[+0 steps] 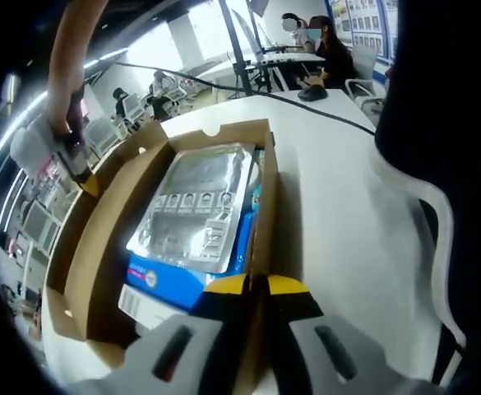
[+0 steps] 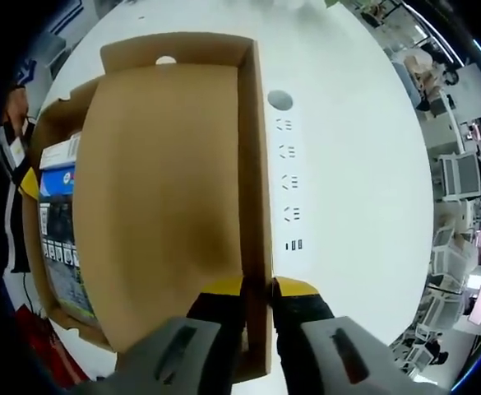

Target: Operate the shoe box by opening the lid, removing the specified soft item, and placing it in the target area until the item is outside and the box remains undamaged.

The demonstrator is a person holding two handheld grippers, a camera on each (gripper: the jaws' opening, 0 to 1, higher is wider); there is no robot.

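Shoe box (image 1: 100, 247) is sitting open on the white surface (image 1: 339, 214), with both grippers clamped to its cardboard.

1. Nearest in the left gripper view, the left gripper (image 1: 256, 285) is pinching the near wall of the box; its yellow-tipped jaws are pressing together on the thin cardboard edge.
2. Nearest in the right gripper view, the right gripper (image 2: 258, 286) is pinching the edge of the raised lid (image 2: 166, 189); its jaws are closing on either side of the side flap. The lid is standing swung back, its plain brown inner face turned toward the camera.
3. Just beyond the left jaws, a soft silver packet (image 1: 195, 206) is lying flat inside the box, on top of a blue-and-white package (image 1: 182, 276). Its printed face is turned up.
4. Handling judgement: the packet is looking light, limp and glossy, so it is likely to flex and may slip in a weak grip. Its free upper edge or a corner is offering the best hold, since the flat face is giving the jaws nothing to close on.
5. Handling judgement: the box walls are thin and are likely to crease or tear under a hard squeeze or a sideways pull.
6. Farther off in the left gripper view, a black cable (image 1: 306, 103) is crossing the surface. In the right gripper view, a row of flush sockets (image 2: 288, 181) is lying beside the box.
7. Farthest off, office desks and seated people are showing in the background.
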